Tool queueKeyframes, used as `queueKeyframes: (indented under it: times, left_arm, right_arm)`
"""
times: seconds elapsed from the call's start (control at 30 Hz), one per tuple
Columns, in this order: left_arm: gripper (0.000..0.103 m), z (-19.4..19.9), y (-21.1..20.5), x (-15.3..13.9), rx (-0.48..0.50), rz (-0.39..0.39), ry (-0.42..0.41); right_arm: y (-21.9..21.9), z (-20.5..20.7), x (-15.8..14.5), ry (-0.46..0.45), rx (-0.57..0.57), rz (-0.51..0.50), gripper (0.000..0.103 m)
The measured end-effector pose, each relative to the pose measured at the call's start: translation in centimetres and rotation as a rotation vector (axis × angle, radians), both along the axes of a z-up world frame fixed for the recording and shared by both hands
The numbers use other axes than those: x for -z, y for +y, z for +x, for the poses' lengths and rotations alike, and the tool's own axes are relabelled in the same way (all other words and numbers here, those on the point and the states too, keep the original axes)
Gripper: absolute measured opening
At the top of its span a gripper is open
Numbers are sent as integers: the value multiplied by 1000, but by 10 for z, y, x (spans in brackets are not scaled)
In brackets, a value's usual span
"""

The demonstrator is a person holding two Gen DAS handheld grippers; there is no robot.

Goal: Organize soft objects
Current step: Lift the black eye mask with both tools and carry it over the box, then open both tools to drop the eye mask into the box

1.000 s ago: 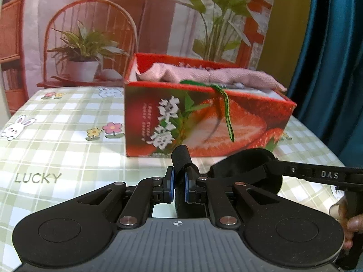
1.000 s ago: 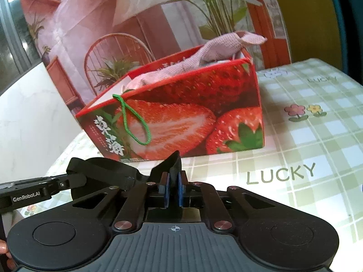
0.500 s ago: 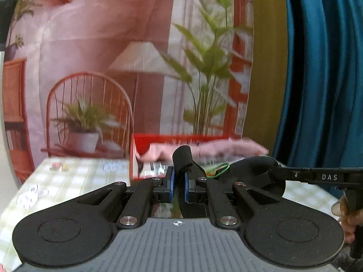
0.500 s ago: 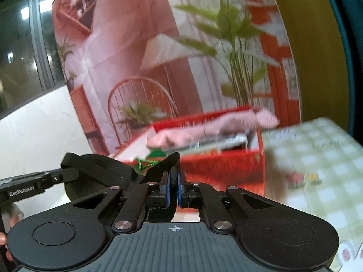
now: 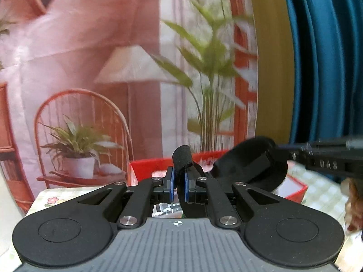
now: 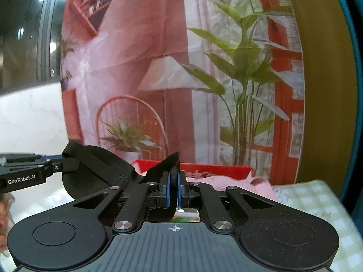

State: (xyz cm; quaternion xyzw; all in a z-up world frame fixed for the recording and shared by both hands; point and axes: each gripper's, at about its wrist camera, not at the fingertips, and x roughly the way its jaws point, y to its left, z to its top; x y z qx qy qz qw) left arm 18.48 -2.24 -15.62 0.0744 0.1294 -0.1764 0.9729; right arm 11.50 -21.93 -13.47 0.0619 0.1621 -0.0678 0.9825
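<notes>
Both grippers near level above red box (image 5: 145,165); left gripper (image 5: 179,181), right gripper (image 6: 174,184) clamp black strap (image 5: 249,163).

Matt black fabric strap (image 5: 249,163), glossy red cardboard box (image 6: 217,168), soft pink knitted cloth (image 6: 229,182), crinkled printed backdrop (image 6: 140,52).

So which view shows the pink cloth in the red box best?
The right wrist view: the pink cloth lies plainly inside the red box. The left wrist view shows only a sliver of it, the rest hidden behind the tool.
</notes>
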Motion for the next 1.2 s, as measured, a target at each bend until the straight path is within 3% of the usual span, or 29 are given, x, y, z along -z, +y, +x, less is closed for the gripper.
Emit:
queueKeyframes:
  times: [0.1,0.33,0.6,0.63,0.67,0.7,0.77,0.83,0.93,1.0,1.13,1.2]
  left_arm:
    - [10,20,-10,11,8,56,36]
    - [10,62,-19,26,-16,61,125]
    - [11,84,-15,33,-31,85,188]
    - [14,85,-14,32,-37,86,193]
    - [25,87,-12,32,-49,94,195]
    - [36,88,-11,30,-58,106,199]
    - [79,89,-9,28,-76,119,190]
    - [94,86,-6,23,-100,117,158]
    - [103,87,-1,15,-131,115,165]
    - [103,87,3,8,-146,90,189]
    - [103,76,10,-7,-194,62,174]
    - [103,67,9,-17,-238,89,135]
  right_arm:
    - [-9,17,12,34,24,-7,6]
    - [-24,41,43,106,56,6,6]
    - [-33,50,60,146,53,40,6]
    - [-34,50,61,149,59,38,6]
    - [-35,50,61,150,71,33,7]
    - [-36,50,61,151,84,24,12]
    - [-37,50,60,157,112,-4,20]
    - [-38,49,58,161,118,-20,23]
    - [-39,46,53,156,133,-45,41]
    - [-39,43,49,145,139,-43,58]
    - [-42,34,33,113,147,-27,78]
    - [-42,30,23,89,151,-16,98]
